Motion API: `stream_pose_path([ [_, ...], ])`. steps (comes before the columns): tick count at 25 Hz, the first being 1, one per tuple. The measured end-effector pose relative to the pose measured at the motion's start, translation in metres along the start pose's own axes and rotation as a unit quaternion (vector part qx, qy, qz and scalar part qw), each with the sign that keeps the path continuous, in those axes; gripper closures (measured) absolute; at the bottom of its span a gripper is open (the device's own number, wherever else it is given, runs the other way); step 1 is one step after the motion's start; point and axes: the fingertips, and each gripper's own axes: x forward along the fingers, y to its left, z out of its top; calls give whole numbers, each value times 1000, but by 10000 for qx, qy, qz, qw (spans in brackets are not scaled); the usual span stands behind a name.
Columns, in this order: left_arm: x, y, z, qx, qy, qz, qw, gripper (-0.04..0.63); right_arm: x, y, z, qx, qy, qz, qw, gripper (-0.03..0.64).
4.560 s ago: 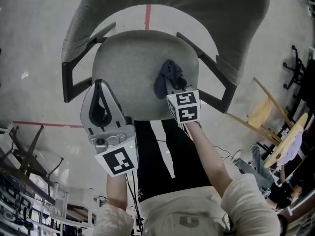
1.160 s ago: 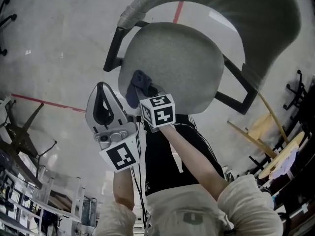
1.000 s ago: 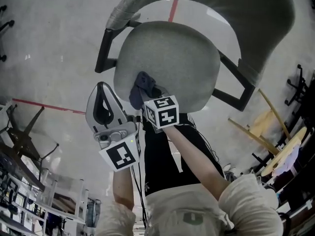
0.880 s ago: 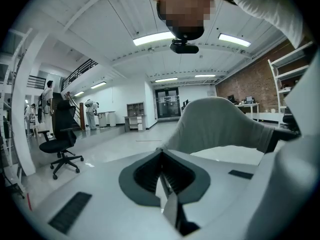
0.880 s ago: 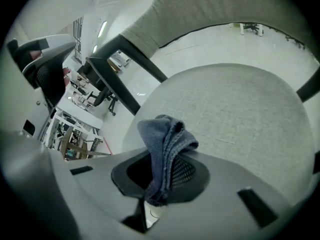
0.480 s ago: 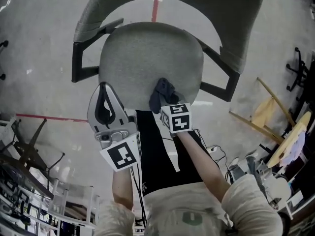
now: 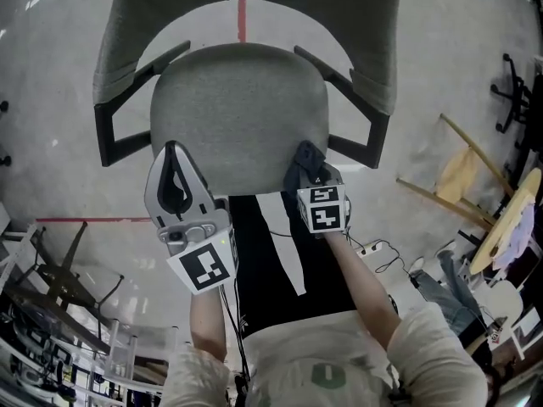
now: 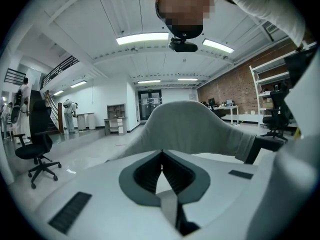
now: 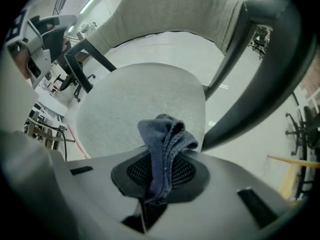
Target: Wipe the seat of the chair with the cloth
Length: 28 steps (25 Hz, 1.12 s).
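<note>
A grey chair seat point(image 7: 237, 108) with a curved backrest point(image 7: 246, 15) and black armrests fills the upper head view. My right gripper point(image 7: 307, 166) is shut on a dark blue cloth point(image 7: 303, 161) at the seat's front right edge; in the right gripper view the cloth point(image 9: 165, 144) bunches up between the jaws above the seat point(image 9: 130, 109). My left gripper point(image 7: 174, 172) is shut and holds nothing, hovering over the seat's front left edge. In the left gripper view the backrest point(image 8: 190, 129) rises beyond the jaws.
The right armrest point(image 7: 356, 134) stands close beside the cloth, the left armrest point(image 7: 114, 130) on the far side. A red floor line point(image 7: 85, 220) runs left. Wooden stools point(image 7: 462, 185) stand at the right, metal racks point(image 7: 51, 312) at lower left. Another office chair point(image 8: 35, 151) stands in the hall.
The right gripper has dragged the cloth across the seat front from the left side to the right edge. The left gripper has stayed near the front left.
</note>
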Motion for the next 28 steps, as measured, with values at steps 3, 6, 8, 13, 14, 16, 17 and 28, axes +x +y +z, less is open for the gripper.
stream_pose_path([
  [3,7,-15,2,-17,84,-154,9998,580,-3,-12,-5,147,38,-116,9998,560],
  [6,11,-28,5,-16,69,-284,9996,580,-3,-22,-11,222,72,-210,9995,560],
  [8,12,-37,7,0,46,-373,9993,580,-4,-30,-16,248,99,-279,9993,560],
  [13,12,-49,9,56,31,-527,9986,580,-4,-36,-21,417,85,-360,9984,560],
  [14,12,-50,10,62,33,-536,9985,580,-4,-36,-20,457,68,-371,9982,560],
  [16,11,-53,13,70,21,-545,9985,580,-5,-37,-19,562,69,-419,9975,560],
  [17,11,-55,16,66,12,-542,9985,580,-7,-37,-19,617,97,-439,9971,560],
  [28,15,-39,139,-135,-439,-275,9986,580,-86,-15,118,519,-1024,-303,9929,560],
])
